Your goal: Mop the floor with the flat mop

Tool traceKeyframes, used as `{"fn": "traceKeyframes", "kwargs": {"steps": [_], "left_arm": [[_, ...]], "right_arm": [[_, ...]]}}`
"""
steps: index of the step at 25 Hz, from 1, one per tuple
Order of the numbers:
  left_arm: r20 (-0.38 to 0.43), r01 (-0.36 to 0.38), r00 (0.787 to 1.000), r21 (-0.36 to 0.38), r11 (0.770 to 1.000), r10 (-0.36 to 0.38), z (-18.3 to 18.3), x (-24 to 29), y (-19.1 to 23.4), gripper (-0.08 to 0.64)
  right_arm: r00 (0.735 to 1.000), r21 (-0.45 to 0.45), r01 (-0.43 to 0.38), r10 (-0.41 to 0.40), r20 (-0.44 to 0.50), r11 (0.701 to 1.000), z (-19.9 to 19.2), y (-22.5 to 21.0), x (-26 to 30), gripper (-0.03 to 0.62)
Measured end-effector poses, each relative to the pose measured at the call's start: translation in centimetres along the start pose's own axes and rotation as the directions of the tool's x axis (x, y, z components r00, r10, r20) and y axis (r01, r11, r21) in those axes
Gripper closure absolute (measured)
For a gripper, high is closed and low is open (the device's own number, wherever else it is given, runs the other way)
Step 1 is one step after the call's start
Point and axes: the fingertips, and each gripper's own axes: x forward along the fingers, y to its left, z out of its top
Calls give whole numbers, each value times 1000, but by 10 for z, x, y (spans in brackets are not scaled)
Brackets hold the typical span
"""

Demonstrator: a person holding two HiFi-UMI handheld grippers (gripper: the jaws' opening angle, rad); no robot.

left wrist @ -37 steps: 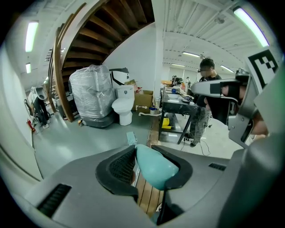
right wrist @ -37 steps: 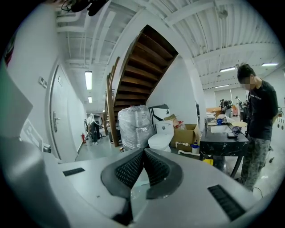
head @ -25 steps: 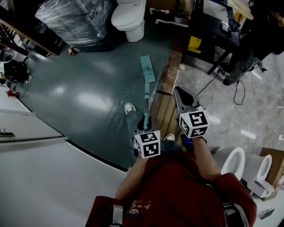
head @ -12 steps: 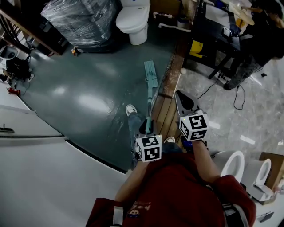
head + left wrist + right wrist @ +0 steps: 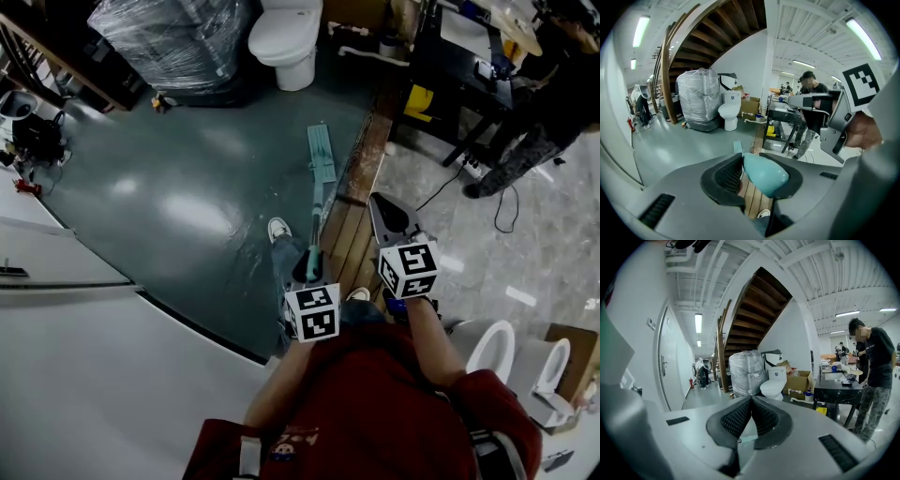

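The flat mop has a teal head (image 5: pixel 321 155) lying on the dark green floor (image 5: pixel 187 187), beside a wooden strip. Its thin handle (image 5: pixel 313 220) runs back to my left gripper (image 5: pixel 309 268), which is shut on the teal grip end (image 5: pixel 765 174). In the left gripper view the mop head (image 5: pixel 737 146) shows small, beyond the jaws. My right gripper (image 5: pixel 377 202) hovers just right of the handle, over the wooden strip. Its jaws meet at the tips (image 5: pixel 751 401) with nothing held.
A white toilet (image 5: pixel 286 28) and a plastic-wrapped pallet (image 5: pixel 169 42) stand past the mop. The wooden strip (image 5: pixel 352 202) divides green floor from pale tiles. A black table (image 5: pixel 459 66), a standing person (image 5: pixel 530 122) and a cable (image 5: pixel 441 183) are at the right. More toilets (image 5: pixel 492 347) sit near my right side.
The mop head has slid slightly back from the toilet, along the wooden strip. Both grippers keep the same pose, the left still on the handle.
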Motion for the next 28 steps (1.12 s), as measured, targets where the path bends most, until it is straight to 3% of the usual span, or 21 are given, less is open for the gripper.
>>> {"fn": "traceKeyframes", "kwargs": {"steps": [15,28], "left_arm": [[13,5,1000,-37,999,-5,44,38,44,431],[15,32,999,-30,999,-32,106,122,93,433]], "right_arm": [[999,2,-25,25,-42,1000,2,15,62,575],[997,17,3,-1,-81,1000,8,0,154,575]]}}
